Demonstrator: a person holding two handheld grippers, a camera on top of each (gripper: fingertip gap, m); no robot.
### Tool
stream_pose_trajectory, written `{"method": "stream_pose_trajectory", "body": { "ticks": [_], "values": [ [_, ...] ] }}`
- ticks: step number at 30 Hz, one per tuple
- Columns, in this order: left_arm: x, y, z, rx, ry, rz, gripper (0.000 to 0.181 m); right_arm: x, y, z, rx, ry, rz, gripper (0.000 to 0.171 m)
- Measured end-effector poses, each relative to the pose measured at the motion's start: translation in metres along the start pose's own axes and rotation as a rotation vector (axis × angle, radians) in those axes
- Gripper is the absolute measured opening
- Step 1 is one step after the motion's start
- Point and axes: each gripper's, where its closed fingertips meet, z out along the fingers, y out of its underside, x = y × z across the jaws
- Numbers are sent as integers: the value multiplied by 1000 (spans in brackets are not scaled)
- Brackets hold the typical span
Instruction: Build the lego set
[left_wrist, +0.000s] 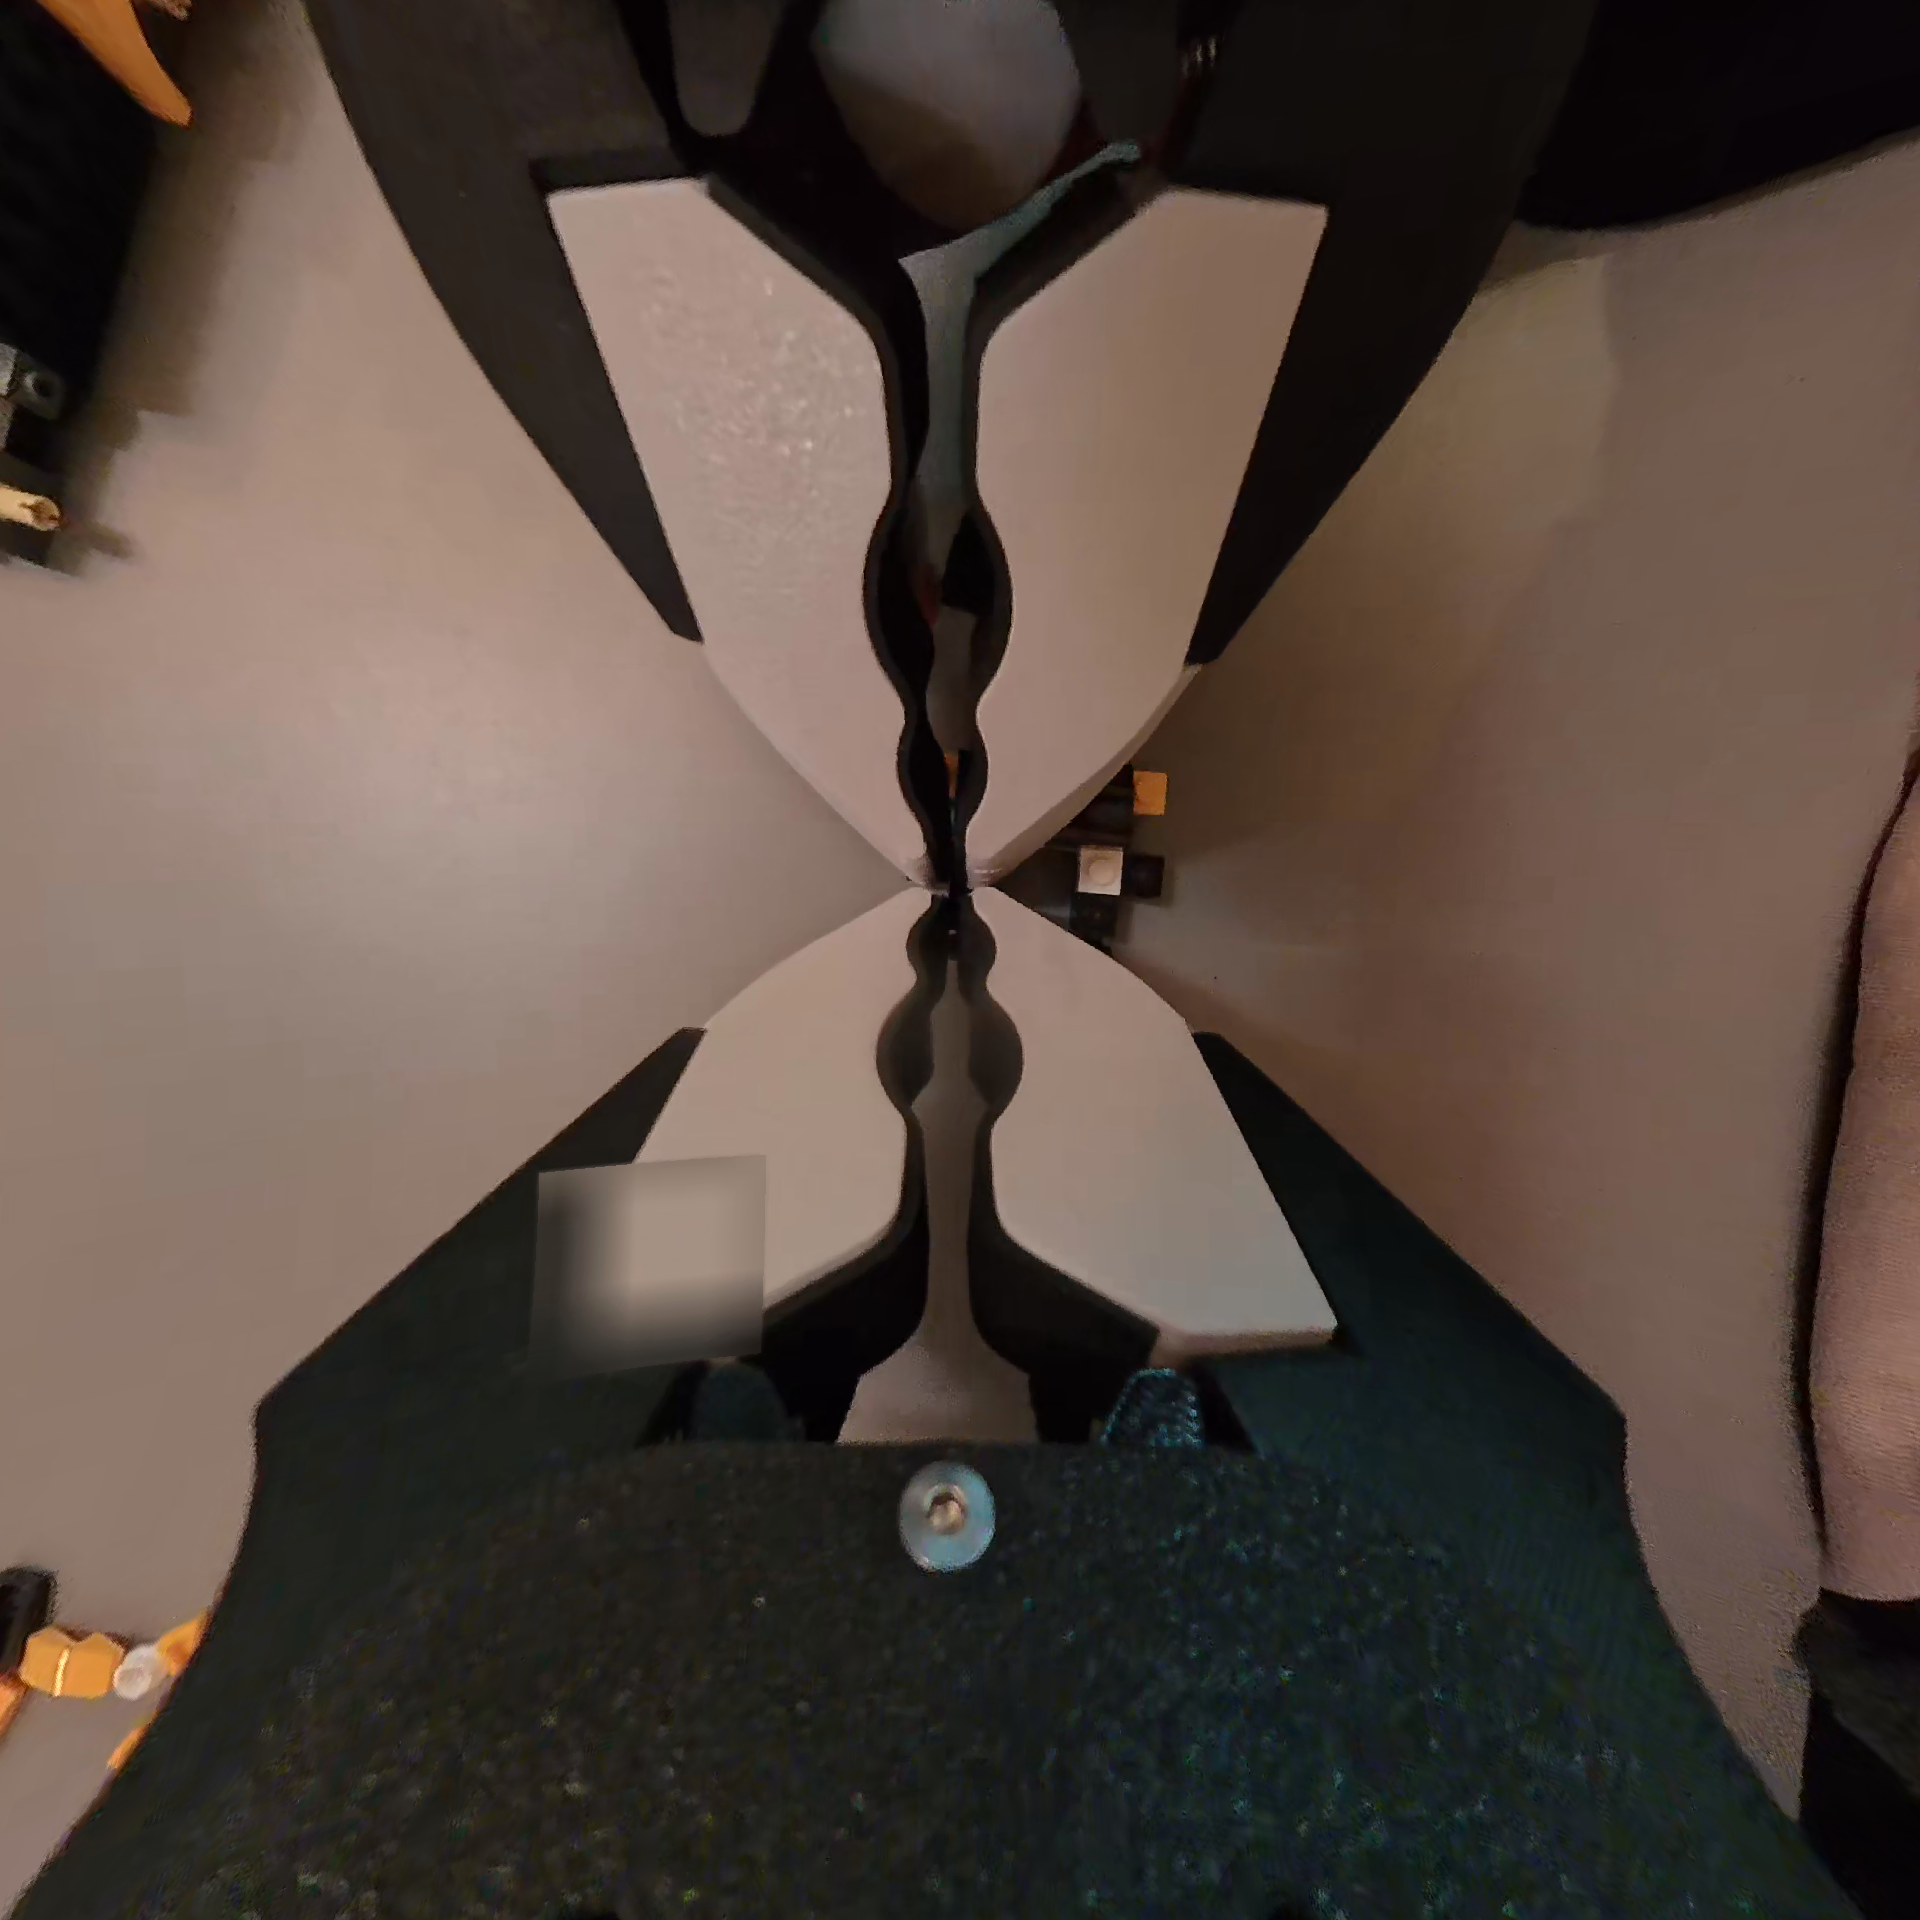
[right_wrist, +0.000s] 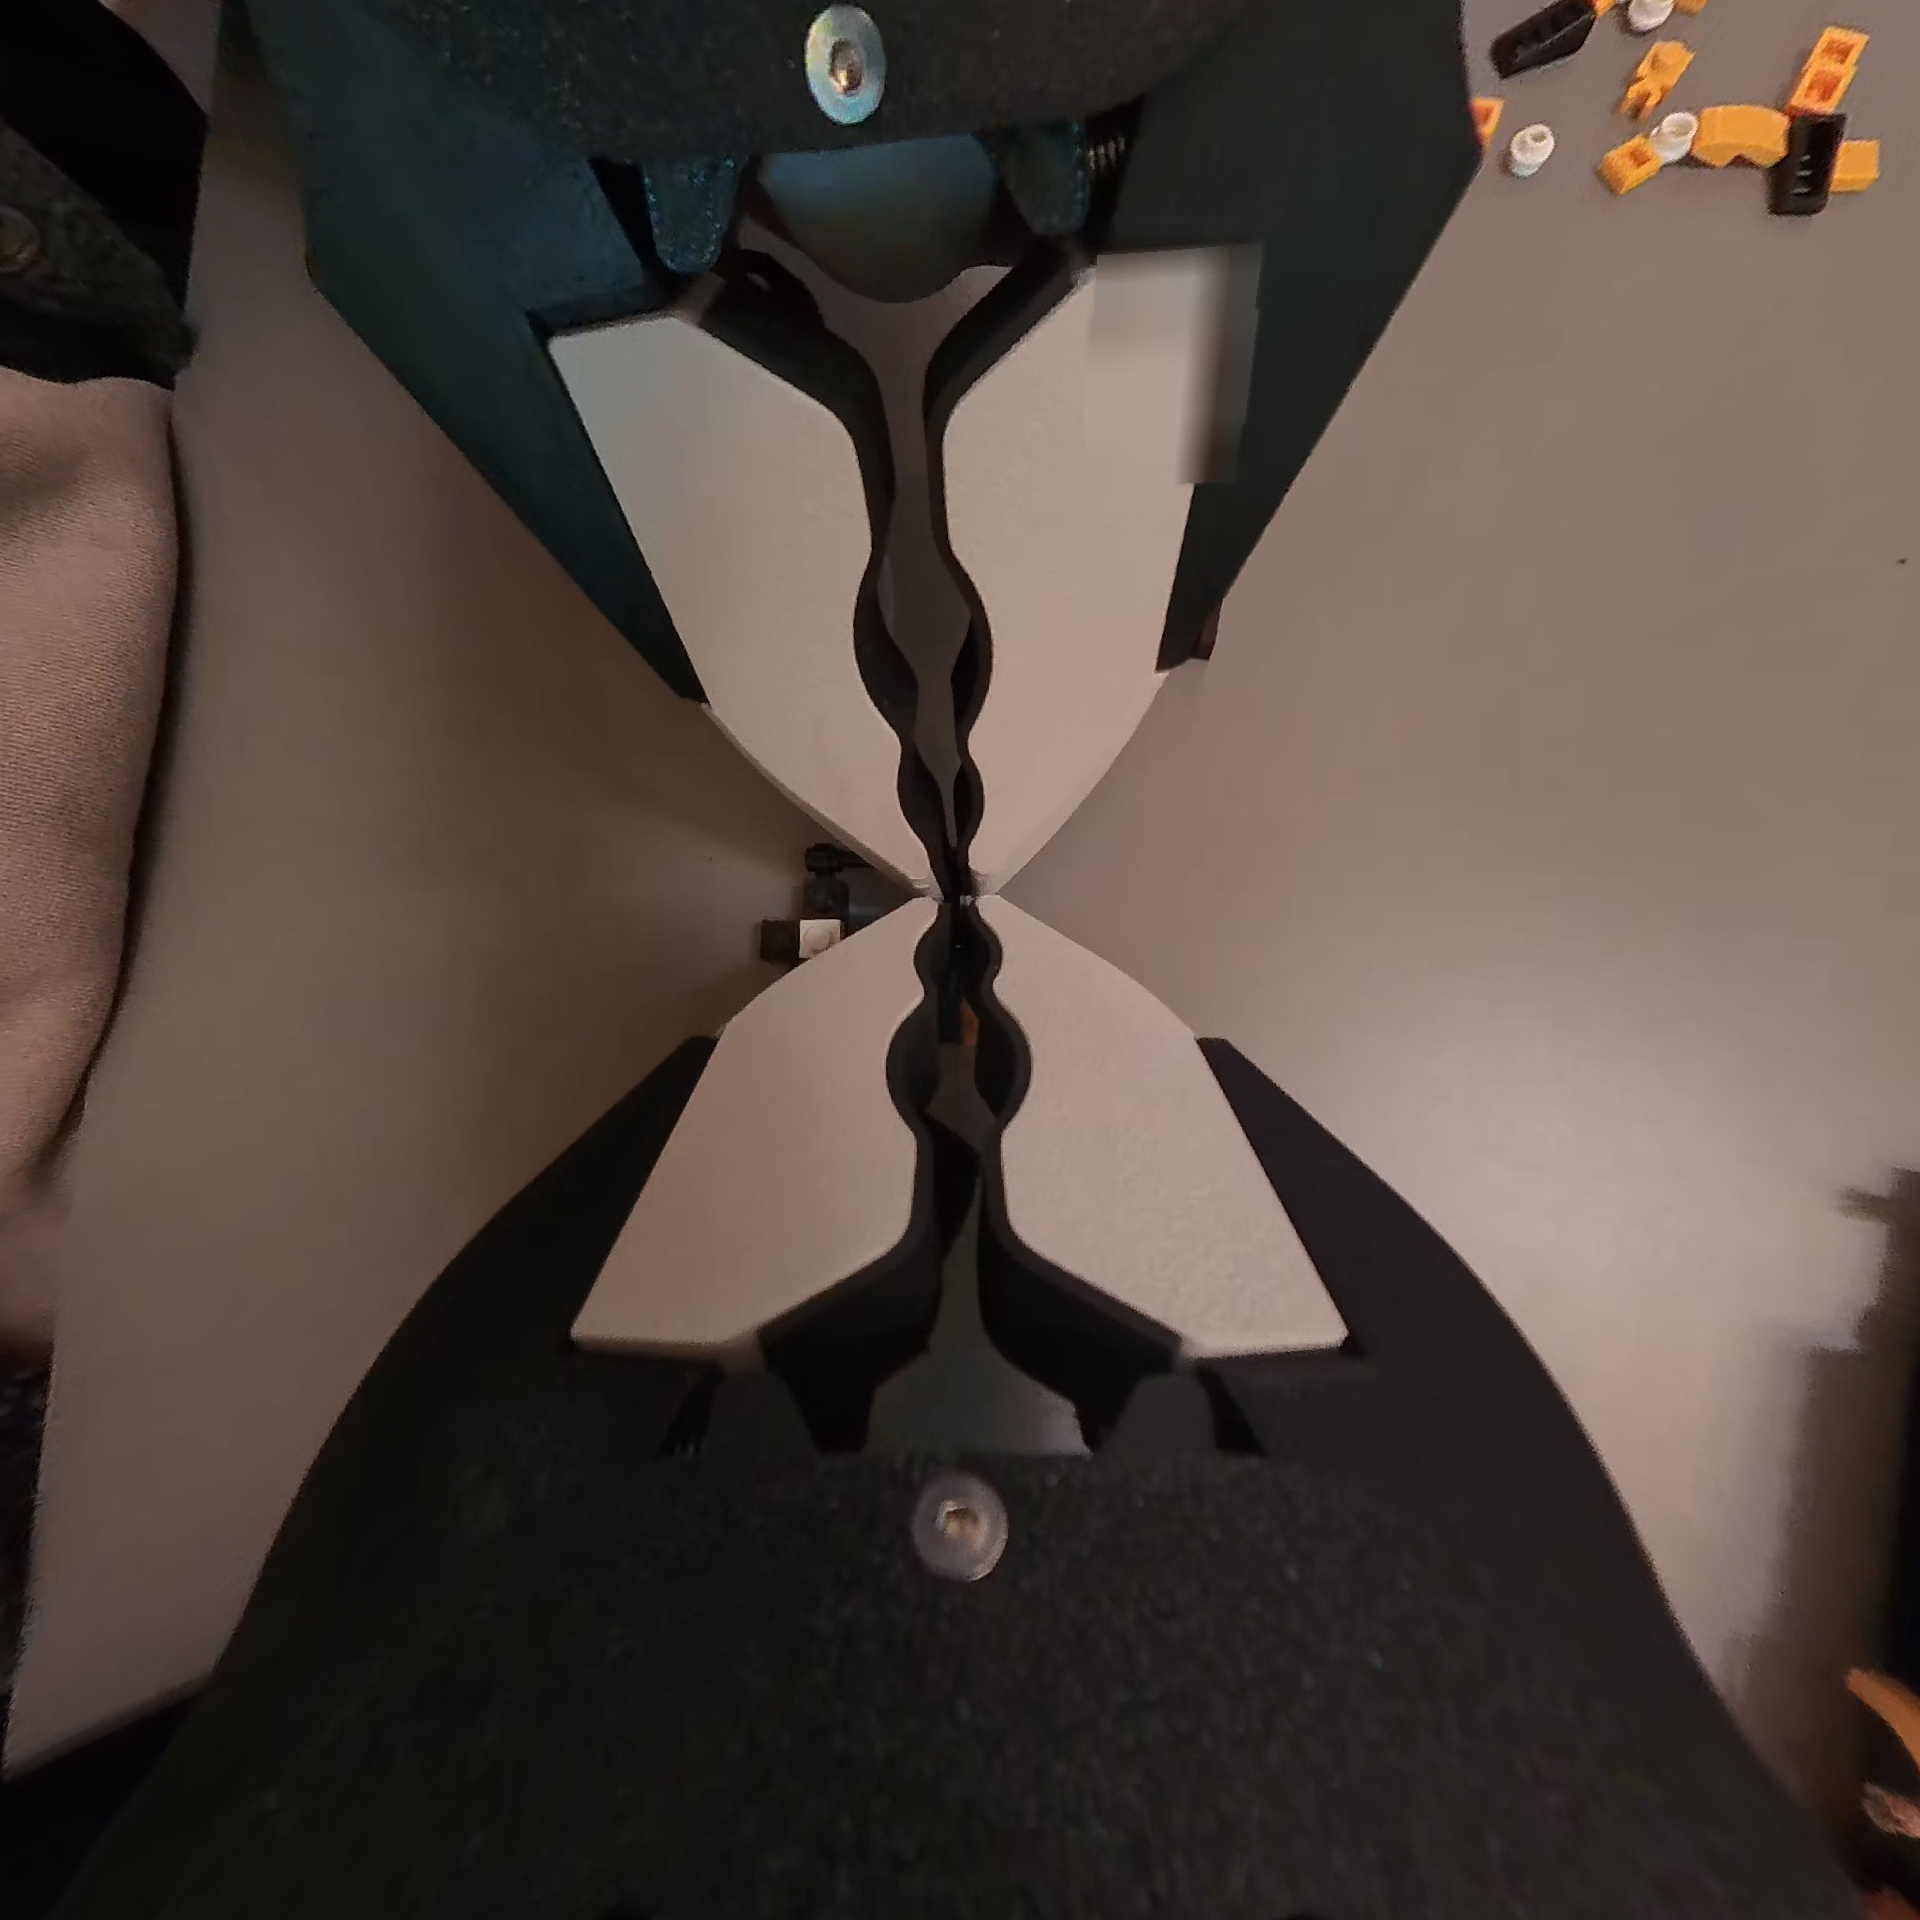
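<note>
Left wrist view: fingers (left_wrist: 831, 727) perhaps hiding assembly (left_wrist: 1117, 862).

Dim, warm indoor light in both views; the table (left_wrist: 364, 779) reads grey-pink w/ a soft brighter patch mid-left in left wrist view, and mid-right (right_wrist: 1455, 831) in right wrist view. Corners fall off dark. No hard glare; only small glints on the metal screw (left_wrist: 945, 1517) and faint sparkle on the white fingers (left_wrist: 769, 416). Shadows soft, pooled under the fingers. Strong fisheye: edges bend outward, esp. near frame borders. Right wrist view is smeared at its right edge (right_wrist: 1870, 1299), motion blur or defocus, can't tell. Loose bricks (right_wrist: 1756, 145) top right fairly sharp; near black housing (right_wrist: 935, 1714) grainy, noisy.
</note>
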Motion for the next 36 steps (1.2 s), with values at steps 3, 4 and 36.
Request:
{"method": "stream_pose_trajectory", "body": {
  "ticks": [3,4,36],
  "values": [
    [0,-1,0,27,8,16,1,0,1,0,-26,14,6,0],
    [0,-1,0,36,10,19,1,0,1,0,-35,19,9,0],
    [-14,25,-36,336,8,-254,6,-2,9,1,-500,128,134,1]
  ]
}}
